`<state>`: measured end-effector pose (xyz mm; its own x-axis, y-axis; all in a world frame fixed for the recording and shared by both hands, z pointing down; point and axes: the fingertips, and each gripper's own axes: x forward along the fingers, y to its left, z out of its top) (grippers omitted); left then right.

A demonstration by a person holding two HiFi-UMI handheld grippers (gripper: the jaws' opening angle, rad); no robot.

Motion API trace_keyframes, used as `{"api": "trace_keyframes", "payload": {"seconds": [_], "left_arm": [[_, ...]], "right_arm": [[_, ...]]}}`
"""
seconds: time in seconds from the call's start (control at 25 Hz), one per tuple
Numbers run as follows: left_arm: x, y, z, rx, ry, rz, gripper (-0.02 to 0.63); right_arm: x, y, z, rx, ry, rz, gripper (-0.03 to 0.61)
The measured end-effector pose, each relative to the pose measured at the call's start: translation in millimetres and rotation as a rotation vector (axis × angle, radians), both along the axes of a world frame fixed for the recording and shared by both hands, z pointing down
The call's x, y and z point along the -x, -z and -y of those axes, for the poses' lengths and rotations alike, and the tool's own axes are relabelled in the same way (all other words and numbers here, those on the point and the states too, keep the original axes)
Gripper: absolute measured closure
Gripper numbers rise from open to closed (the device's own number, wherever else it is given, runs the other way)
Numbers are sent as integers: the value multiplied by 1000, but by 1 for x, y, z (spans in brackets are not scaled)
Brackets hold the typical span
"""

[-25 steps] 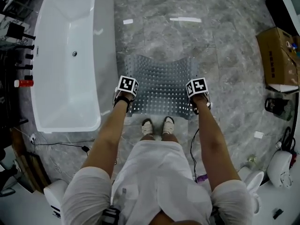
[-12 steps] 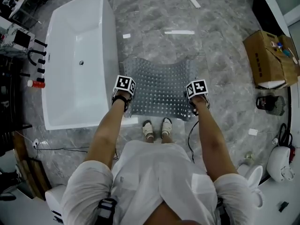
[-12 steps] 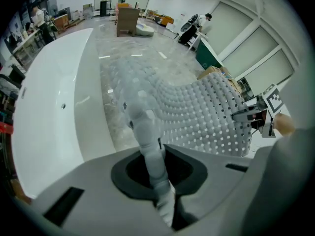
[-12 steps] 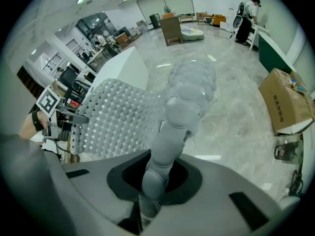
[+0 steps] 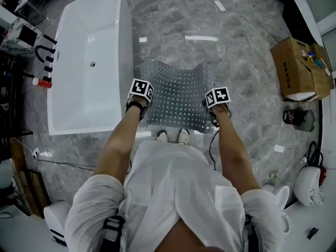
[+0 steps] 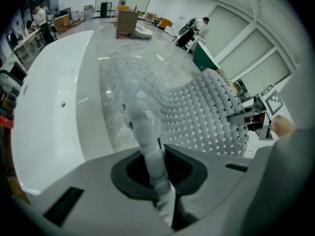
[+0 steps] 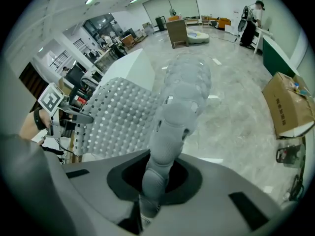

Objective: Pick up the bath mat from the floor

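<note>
The grey perforated bath mat (image 5: 177,94) hangs sagging between my two grippers, beside the bathtub and above the floor. My left gripper (image 5: 142,96) is shut on the mat's near left corner, and my right gripper (image 5: 218,102) is shut on its near right corner. In the left gripper view, the mat's edge (image 6: 147,132) runs bunched up into the shut jaws of the left gripper (image 6: 163,200). The right gripper view shows the same bunched edge (image 7: 172,122) pinched in the right gripper (image 7: 147,200). Both grippers point steeply down.
A white bathtub (image 5: 86,67) stands close on the left of the mat. A cardboard box (image 5: 299,70) and small appliances (image 5: 307,185) lie at the right. The person's feet (image 5: 170,136) stand just behind the mat on the grey marble floor (image 5: 247,56).
Both grippers have risen together with the mat's near corners in them. The mat's near edge has come up off the floor and the mat now sags between them.
</note>
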<state>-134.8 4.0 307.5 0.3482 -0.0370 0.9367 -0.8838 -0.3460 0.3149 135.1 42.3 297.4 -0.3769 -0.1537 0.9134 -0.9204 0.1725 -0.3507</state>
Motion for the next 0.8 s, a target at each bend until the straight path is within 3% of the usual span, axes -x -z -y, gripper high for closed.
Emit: {"api": "trace_keyframes", "payload": {"seconds": [0.8], "left_arm": [[11,-8,-21,24,29,-8,566]], "right_arm": [[-3,-6,-13,27,30,-20,523]]}}
